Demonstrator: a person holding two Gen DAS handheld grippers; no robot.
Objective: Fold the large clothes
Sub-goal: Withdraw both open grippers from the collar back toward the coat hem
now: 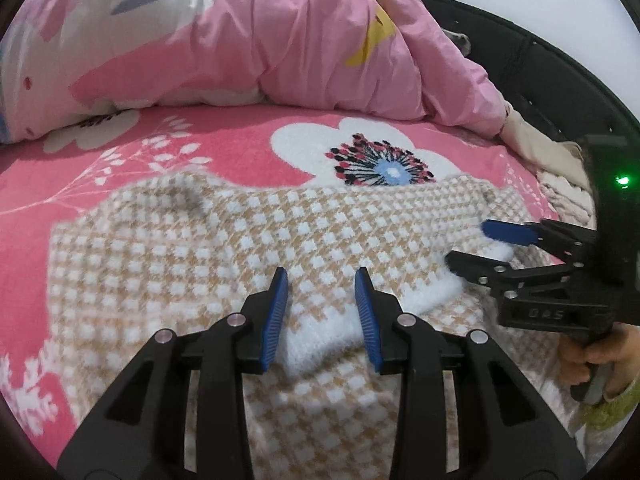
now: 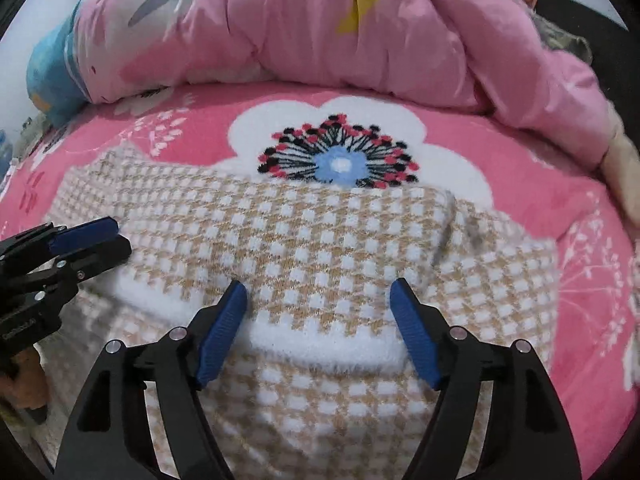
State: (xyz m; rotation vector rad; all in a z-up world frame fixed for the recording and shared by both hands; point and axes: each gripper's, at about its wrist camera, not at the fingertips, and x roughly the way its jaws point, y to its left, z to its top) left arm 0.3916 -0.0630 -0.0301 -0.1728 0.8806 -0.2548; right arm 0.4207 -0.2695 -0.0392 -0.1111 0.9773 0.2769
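A beige-and-white houndstooth sweater lies folded on the pink floral blanket, its white hem turned up on top. My left gripper hovers over that hem with its blue pads apart and not pressing the knit. In the right wrist view the sweater fills the middle, and my right gripper stands wide open over the white hem. Each gripper shows in the other's view: the right gripper at the sweater's right edge, the left gripper at its left edge.
A bunched pink quilt lies across the back of the bed. Pale clothes are piled at the right, beside a dark bed frame. A hand in a green sleeve holds the right gripper's handle.
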